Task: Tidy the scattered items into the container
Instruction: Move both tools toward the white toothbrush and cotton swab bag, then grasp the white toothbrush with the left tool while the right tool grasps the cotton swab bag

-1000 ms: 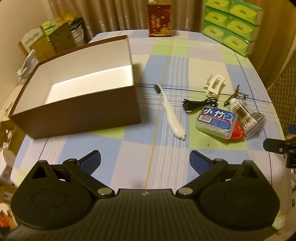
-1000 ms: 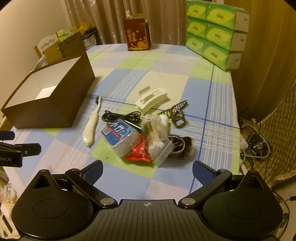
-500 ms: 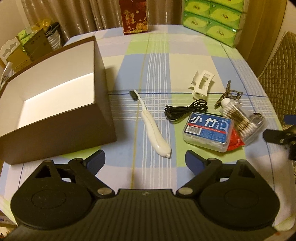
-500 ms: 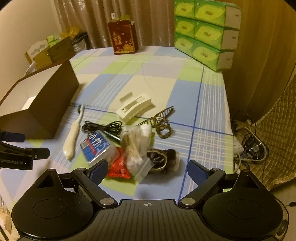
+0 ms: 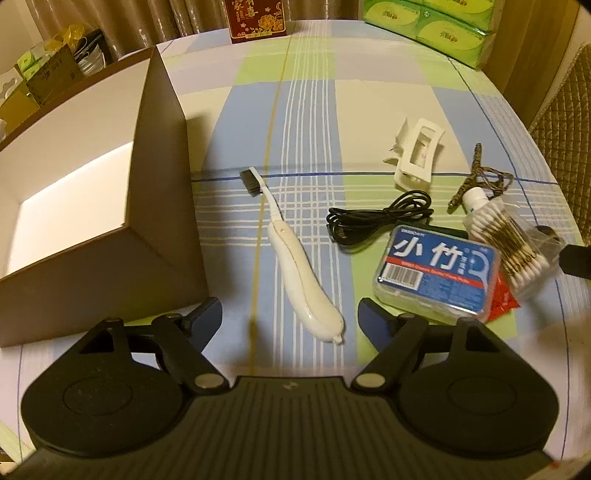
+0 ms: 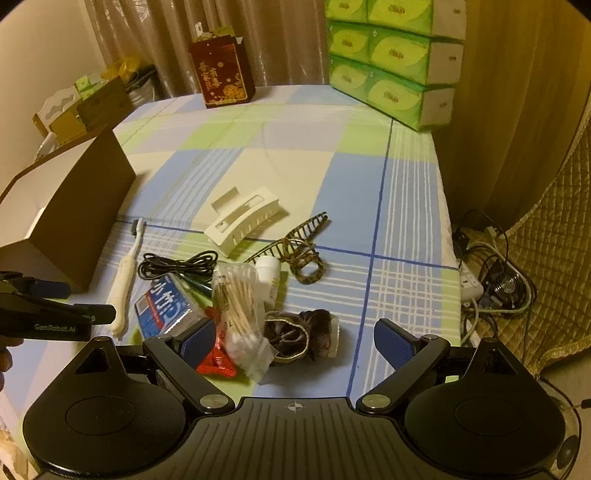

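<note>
you're reaching: left gripper [image 5: 290, 317] is closing, empty, around the toothbrush [image 5: 303, 280] handle lying between its tips. right gripper [image 6: 295, 341] hangs wide, empty. next, pinch, lift into the box [image 5: 159, 206] leftward.

Up at the far edge of the checked tablecloth [image 6: 332, 184] stands a dark red gift bag [image 6: 222, 74] with gold characters, upright against the beige curtains [image 6: 258, 33]. To its right, a stack of green tissue packs [image 6: 391, 55] sits piled three rows high at the table's far corner. Off the left side, cardboard boxes [image 6: 96, 107] and green-and-gold packets crowd together by the wall. Down on the floor at the right, a white power strip [image 6: 471, 282] lies in a tangle of cables, a small fan [image 6: 508, 290] just beside it. A quilted gold cover [image 6: 554, 240] drapes close by there.
</note>
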`<state>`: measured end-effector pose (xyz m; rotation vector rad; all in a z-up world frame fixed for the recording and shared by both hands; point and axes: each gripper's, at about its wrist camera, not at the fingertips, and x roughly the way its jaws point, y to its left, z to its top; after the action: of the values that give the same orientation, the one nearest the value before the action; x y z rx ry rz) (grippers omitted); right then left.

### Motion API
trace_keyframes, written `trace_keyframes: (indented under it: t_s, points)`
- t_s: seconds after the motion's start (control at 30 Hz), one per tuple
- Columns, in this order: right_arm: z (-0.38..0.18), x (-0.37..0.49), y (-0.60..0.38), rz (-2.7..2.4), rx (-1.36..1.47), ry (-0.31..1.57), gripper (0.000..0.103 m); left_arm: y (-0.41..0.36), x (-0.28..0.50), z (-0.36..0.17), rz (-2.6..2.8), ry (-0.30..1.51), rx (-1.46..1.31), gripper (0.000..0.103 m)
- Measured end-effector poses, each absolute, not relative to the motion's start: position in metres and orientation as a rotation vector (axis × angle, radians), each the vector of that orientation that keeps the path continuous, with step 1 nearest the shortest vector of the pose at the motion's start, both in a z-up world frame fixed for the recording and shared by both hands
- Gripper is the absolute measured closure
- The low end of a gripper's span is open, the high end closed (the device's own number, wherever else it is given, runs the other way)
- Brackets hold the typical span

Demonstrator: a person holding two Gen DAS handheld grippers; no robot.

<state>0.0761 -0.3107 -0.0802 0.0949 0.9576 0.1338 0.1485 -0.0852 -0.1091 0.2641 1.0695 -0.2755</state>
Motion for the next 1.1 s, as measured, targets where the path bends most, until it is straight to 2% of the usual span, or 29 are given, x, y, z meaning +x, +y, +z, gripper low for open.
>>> trace_keyframes:
  t_s: [0.17, 0.43, 0.5, 0.63, 0.67, 0.7, 0.97, 1.03, 1.1]
  points:
    - [-0.082, 0.081, -0.315, 0.130, 0.109, 0.953, 0.012, -0.081, 0.153, -0.118, -0.296, 1.077, 0.235, 0.033]
    - [-0.082, 0.088, -0.318, 0.125, 0.120, 0.950, 0.012, -0.076, 0.163, -0.126, -0.317, 1.077, 0.186, 0.047]
    - [-0.082, 0.088, -0.318, 0.124, 0.120, 0.948, 0.012, -0.077, 0.168, -0.130, -0.321, 1.078, 0.190, 0.059]
    - [-0.081, 0.088, -0.318, 0.130, 0.116, 0.945, 0.012, -0.078, 0.175, -0.136, -0.319, 1.077, 0.195, 0.072]
    - [-0.081, 0.088, -0.318, 0.134, 0.113, 0.945, 0.012, -0.079, 0.175, -0.136, -0.325, 1.071, 0.201, 0.080]
    - [-0.081, 0.088, -0.317, 0.139, 0.111, 0.945, 0.012, -0.079, 0.175, -0.135, -0.325, 1.070, 0.200, 0.082]
    - [-0.080, 0.087, -0.303, 0.210, 0.034, 0.920, 0.012, -0.062, 0.152, -0.133, -0.295, 1.100, 0.186, 0.082]
    - [-0.081, 0.087, -0.298, 0.232, -0.003, 0.916, 0.015, -0.055, 0.141, -0.131, -0.275, 1.120, 0.192, 0.082]
    - [-0.084, 0.087, -0.293, 0.260, -0.035, 0.919, 0.025, -0.047, 0.131, -0.130, -0.253, 1.140, 0.194, 0.083]
